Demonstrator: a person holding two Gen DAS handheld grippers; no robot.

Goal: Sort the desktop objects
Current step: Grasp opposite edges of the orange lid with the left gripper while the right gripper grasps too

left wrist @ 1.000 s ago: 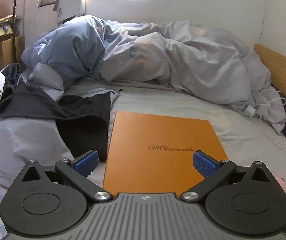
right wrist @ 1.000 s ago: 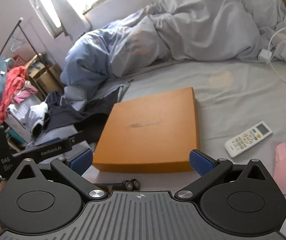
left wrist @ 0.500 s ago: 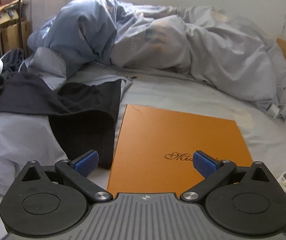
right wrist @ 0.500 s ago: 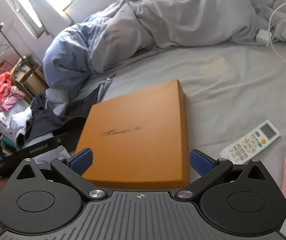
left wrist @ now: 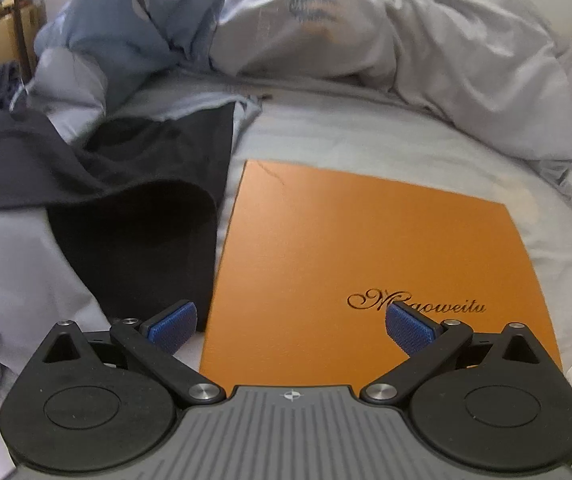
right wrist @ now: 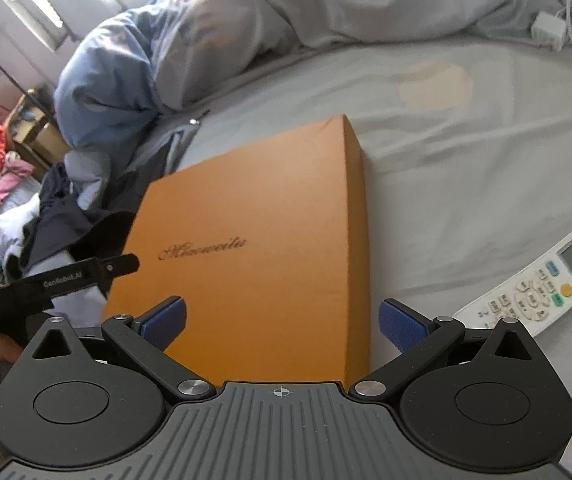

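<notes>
Left wrist view: the left gripper (left wrist: pixel 292 324) hovers low over an orange box (left wrist: pixel 366 264) lying flat on the bed (left wrist: pixel 366 136), jaws spread wide and holding nothing, beside dark clothing (left wrist: pixel 133 216). From the right, the right gripper (right wrist: pixel 281 320) likewise gapes empty above the box (right wrist: pixel 269 248), a white remote (right wrist: pixel 534 292) just beside it.
</notes>
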